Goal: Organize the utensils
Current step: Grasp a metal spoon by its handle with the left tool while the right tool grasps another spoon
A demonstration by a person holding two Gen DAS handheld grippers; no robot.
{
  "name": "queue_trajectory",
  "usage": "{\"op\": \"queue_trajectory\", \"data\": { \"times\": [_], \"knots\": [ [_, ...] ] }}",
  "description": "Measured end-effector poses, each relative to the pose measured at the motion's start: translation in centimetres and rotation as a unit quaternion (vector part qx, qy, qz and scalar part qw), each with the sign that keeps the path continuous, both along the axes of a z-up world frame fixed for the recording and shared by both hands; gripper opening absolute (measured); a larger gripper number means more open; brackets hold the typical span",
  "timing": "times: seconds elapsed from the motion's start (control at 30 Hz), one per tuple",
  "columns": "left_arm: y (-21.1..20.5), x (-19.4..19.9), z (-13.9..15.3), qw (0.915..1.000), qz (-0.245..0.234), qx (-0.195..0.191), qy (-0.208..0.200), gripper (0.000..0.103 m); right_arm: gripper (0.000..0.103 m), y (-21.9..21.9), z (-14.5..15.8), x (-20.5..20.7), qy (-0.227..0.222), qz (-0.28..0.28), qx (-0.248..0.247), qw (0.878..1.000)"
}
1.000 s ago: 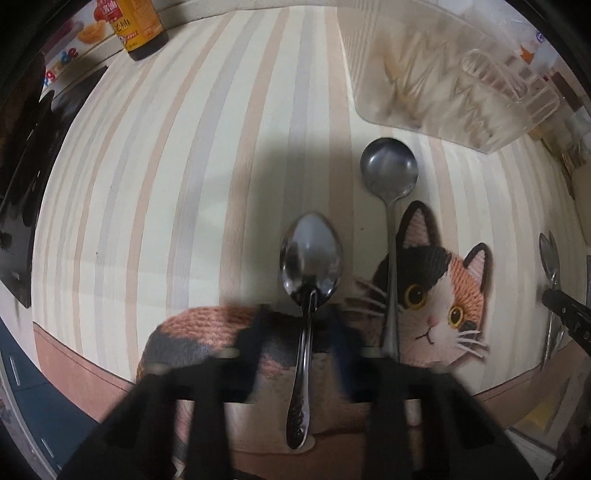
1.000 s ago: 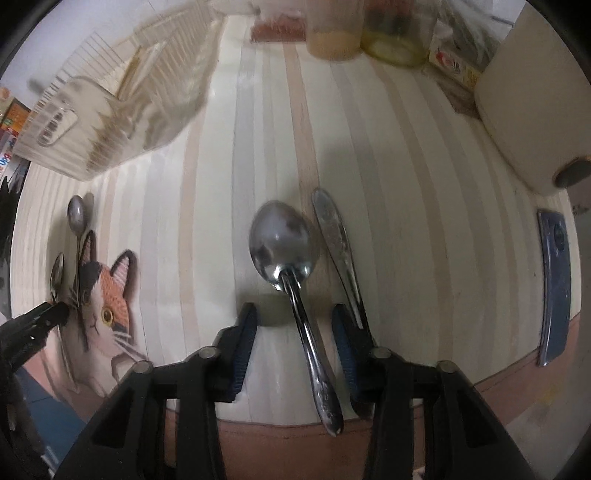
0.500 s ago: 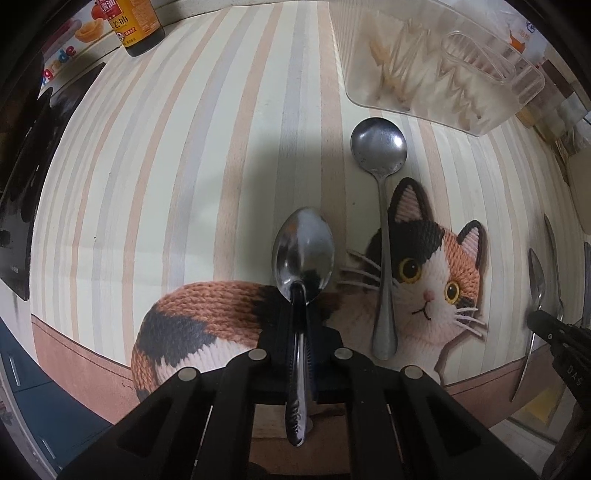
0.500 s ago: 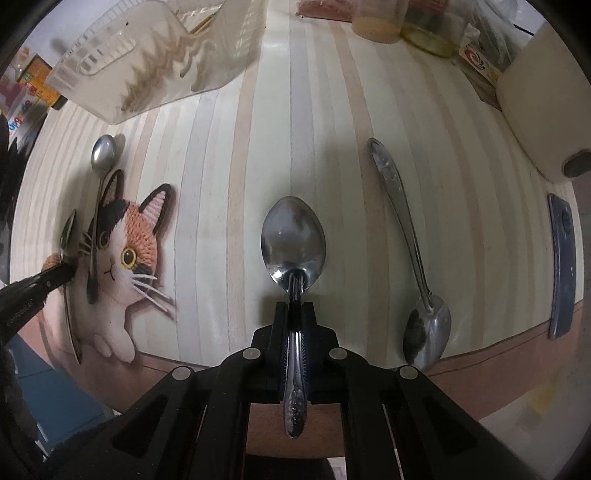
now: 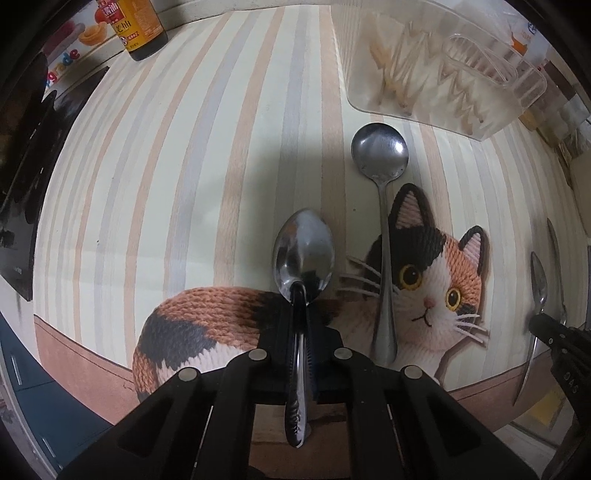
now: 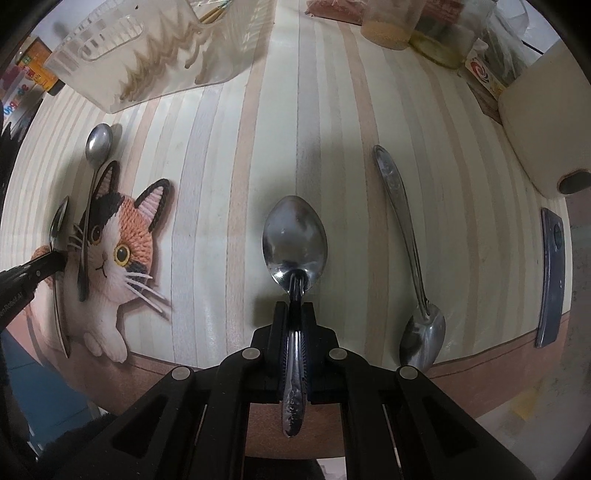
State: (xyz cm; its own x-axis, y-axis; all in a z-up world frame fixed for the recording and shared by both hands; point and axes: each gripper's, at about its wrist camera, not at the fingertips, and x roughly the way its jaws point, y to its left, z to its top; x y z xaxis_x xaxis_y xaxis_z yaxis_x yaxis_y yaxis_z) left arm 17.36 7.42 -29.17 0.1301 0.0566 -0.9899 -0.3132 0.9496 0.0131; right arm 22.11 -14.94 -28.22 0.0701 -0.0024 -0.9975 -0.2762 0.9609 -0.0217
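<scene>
My left gripper point(image 5: 298, 314) is shut on the handle of a steel spoon point(image 5: 303, 254), bowl pointing forward, held above the striped tablecloth. A round-bowled spoon point(image 5: 380, 155) lies to its right, over the cat picture. My right gripper point(image 6: 295, 310) is shut on another steel spoon point(image 6: 294, 236), also lifted. A further spoon point(image 6: 406, 236) lies on the cloth to its right, bowl toward the table's front edge. A clear plastic utensil rack point(image 5: 443, 70) stands at the back; it also shows in the right wrist view point(image 6: 155, 59).
A dark sauce bottle point(image 5: 136, 26) and a printed box point(image 5: 74, 48) stand at the far left. Jars point(image 6: 388, 22) and a cream appliance point(image 6: 543, 110) stand at the back right. A dark flat object point(image 6: 550, 277) lies near the right edge. The table's front edge is close.
Both grippers closed on their spoons' handles and lifted them off the cloth. The views pulled back and up slightly.
</scene>
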Motion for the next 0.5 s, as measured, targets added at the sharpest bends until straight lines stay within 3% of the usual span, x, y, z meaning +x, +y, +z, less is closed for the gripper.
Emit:
{"op": "queue_trajectory", "data": {
  "times": [0.13, 0.5],
  "knots": [
    [-0.4, -0.8, 0.9, 0.9999, -0.001, 0.005, -0.009, 0.004, 0.006, -0.4, 0.2, 0.0, -0.005, -0.012, 0.017, 1.000],
    [-1.2, -1.2, 5.9, 0.9981, 0.002, 0.007, -0.062, 0.001, 0.002, 0.2, 4.5, -0.3, -0.037, -0.010, 0.054, 0.998]
  ]
}}
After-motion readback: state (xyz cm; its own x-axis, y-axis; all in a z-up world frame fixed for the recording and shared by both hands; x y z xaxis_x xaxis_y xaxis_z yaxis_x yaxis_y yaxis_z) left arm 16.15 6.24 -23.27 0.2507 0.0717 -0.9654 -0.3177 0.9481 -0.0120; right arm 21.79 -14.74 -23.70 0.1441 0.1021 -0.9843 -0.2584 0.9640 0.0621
